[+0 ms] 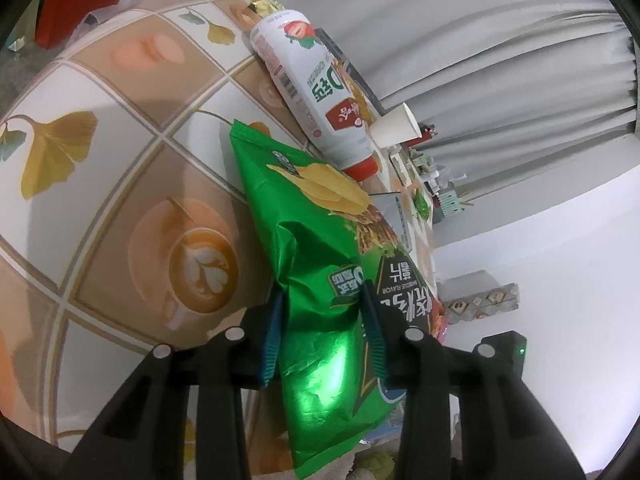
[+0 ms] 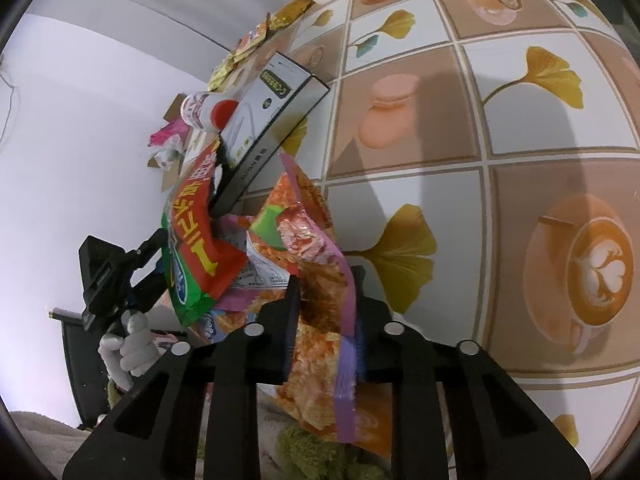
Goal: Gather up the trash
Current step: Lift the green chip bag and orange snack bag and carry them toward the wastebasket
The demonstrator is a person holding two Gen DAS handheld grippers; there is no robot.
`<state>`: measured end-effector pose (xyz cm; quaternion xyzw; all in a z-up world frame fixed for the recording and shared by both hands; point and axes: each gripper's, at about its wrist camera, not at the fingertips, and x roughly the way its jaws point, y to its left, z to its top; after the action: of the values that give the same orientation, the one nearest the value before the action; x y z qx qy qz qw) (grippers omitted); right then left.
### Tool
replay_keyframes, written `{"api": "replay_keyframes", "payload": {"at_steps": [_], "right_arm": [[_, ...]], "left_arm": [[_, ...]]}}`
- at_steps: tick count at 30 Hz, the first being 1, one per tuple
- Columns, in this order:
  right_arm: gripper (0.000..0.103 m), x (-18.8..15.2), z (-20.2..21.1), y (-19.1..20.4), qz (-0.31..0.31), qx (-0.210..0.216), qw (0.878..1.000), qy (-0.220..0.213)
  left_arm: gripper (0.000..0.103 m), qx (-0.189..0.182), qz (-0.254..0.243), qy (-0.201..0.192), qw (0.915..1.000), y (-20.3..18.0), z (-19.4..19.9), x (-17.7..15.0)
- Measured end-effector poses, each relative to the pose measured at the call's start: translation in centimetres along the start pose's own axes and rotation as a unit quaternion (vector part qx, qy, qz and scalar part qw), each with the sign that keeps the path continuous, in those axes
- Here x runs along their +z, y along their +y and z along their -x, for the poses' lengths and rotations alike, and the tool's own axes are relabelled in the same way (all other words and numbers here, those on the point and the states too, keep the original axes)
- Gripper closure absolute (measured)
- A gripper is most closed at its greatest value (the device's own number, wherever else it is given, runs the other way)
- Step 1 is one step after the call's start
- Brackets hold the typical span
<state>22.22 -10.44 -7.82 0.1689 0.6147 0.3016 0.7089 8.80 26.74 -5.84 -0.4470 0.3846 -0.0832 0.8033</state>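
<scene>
A green chip bag (image 1: pixel 320 264) stands on edge on the patterned tablecloth (image 1: pixel 120 92), and my left gripper (image 1: pixel 323 332) is shut on its lower part, blue pads pressing both sides. The right wrist view shows the same bag's red and green side (image 2: pixel 200 240). My right gripper (image 2: pixel 324 316) is shut on a crumpled orange snack bag (image 2: pixel 312 264) with a purple edge. A gloved hand (image 2: pixel 128 348) holds the other gripper at the left of that view.
A white bottle with a red cap (image 1: pixel 308 88) lies behind the green bag, beside a paper cup (image 1: pixel 394 126). A long white and black box (image 2: pixel 268 120), gold wrappers (image 2: pixel 248 48) and pink scraps (image 2: pixel 164 136) crowd the table's wall side. A red bag (image 1: pixel 76 8) sits beyond the table.
</scene>
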Motion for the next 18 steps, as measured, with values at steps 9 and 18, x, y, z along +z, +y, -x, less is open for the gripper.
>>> {"api": "replay_keyframes", "payload": {"at_steps": [9, 18], "right_arm": [[0.092, 0.0, 0.5, -0.5, -0.003, 0.015, 1.0, -0.008], [0.095, 0.0, 1.0, -0.7, -0.007, 0.023, 1.0, -0.016]], "left_arm": [[0.07, -0.04, 0.029, -0.007, 0.9988, 1.3, 1.2, -0.2], [0.072, -0.077, 0.051, -0.01, 0.9956, 1.9, 2.0, -0.1]]}}
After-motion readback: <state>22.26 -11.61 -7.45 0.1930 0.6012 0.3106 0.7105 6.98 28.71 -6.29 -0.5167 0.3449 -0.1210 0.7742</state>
